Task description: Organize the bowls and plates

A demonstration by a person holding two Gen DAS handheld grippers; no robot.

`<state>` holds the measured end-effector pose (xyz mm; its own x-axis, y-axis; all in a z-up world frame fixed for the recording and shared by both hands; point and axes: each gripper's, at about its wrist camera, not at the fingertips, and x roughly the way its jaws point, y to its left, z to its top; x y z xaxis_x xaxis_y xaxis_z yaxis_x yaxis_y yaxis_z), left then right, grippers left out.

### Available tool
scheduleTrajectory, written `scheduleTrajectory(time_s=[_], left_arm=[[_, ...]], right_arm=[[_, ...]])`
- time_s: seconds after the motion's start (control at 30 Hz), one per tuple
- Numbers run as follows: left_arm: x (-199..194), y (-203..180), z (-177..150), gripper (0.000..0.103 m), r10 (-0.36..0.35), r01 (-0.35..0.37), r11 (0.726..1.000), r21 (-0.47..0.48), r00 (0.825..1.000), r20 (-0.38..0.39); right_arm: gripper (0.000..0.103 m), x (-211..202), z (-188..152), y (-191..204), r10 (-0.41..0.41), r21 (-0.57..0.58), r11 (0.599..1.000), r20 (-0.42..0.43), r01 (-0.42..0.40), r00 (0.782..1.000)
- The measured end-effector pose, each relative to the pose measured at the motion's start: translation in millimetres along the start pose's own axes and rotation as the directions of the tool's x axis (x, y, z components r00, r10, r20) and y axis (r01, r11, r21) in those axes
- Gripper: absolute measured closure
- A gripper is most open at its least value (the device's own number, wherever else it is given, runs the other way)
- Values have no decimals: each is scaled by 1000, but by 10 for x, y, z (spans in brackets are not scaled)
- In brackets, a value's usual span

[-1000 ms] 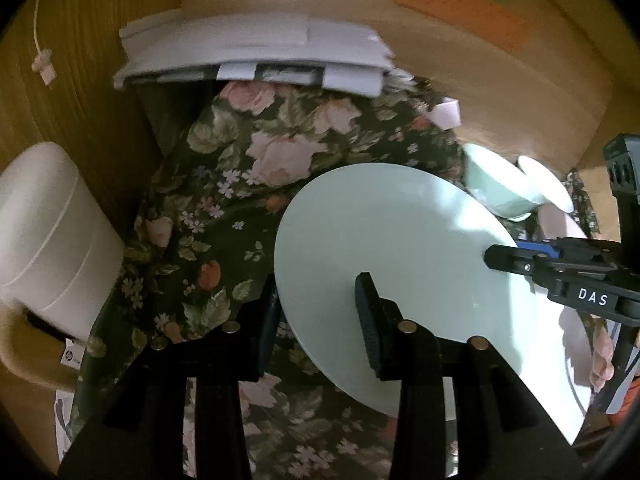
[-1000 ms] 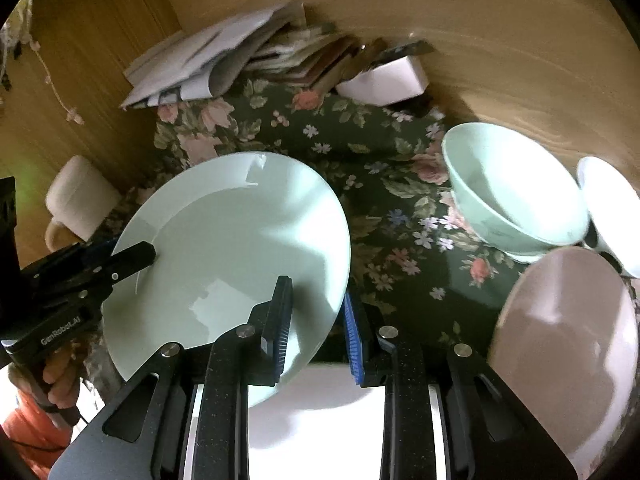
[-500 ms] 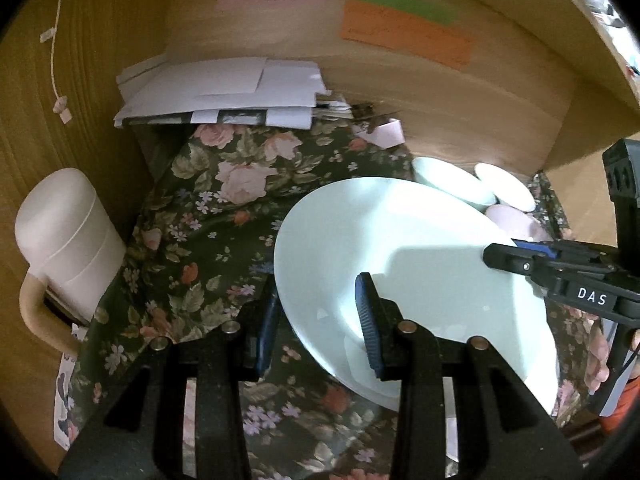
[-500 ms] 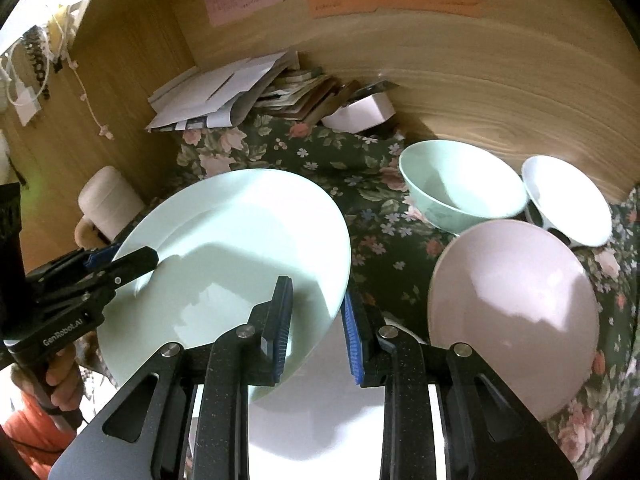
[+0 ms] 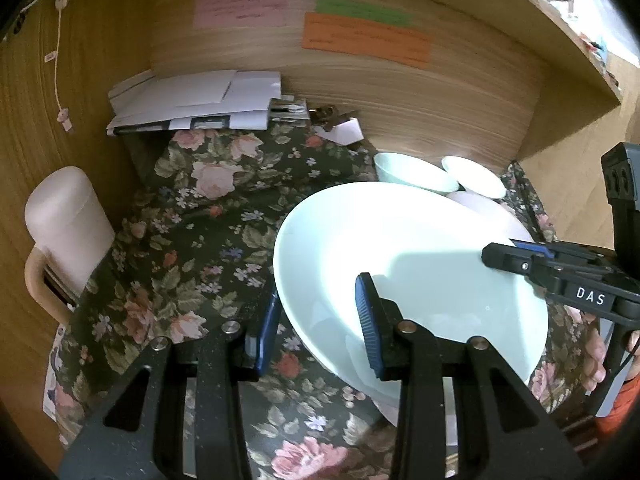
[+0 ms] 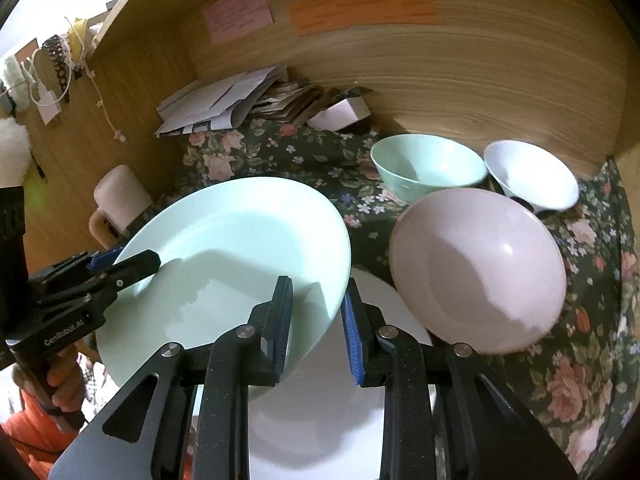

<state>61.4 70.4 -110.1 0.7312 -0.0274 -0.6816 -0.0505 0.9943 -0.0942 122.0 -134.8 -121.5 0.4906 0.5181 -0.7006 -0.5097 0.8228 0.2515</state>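
A large pale green plate [image 5: 404,264] [image 6: 240,252] hangs tilted above the floral cloth, held by its rim on both sides. My left gripper [image 5: 316,320] is shut on its left edge and my right gripper [image 6: 316,308] is shut on its right edge. Under it lies a white plate [image 6: 320,412]. A pink plate [image 6: 476,268] rests to the right. Behind stand a green bowl [image 6: 428,166] and a white bowl [image 6: 532,176].
A floral cloth [image 5: 192,248] covers the desk inside a wooden alcove [image 6: 460,80] with sticky notes on its back wall. A pile of papers [image 5: 192,100] lies at the back left. A beige jug [image 5: 64,224] stands at the left wall.
Both grippers have drawn back and slightly up with the green plate; the bowls, pink plate and back wall now look farther away, and the white plate beneath shows more.
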Motion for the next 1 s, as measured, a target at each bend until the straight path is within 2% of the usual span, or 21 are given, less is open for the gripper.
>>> scheduleTrajectory(time_s=[0.57, 1.0], left_arm=[[-51, -262, -311, 66, -21, 21, 1000, 0, 999, -30], [170, -352, -495, 66, -27, 28, 1000, 5, 995, -98]], right_arm=[[81, -65, -360, -167, 13, 41, 999, -20, -12, 1000], [81, 32, -552, -300, 4, 96, 995, -60, 1, 998]])
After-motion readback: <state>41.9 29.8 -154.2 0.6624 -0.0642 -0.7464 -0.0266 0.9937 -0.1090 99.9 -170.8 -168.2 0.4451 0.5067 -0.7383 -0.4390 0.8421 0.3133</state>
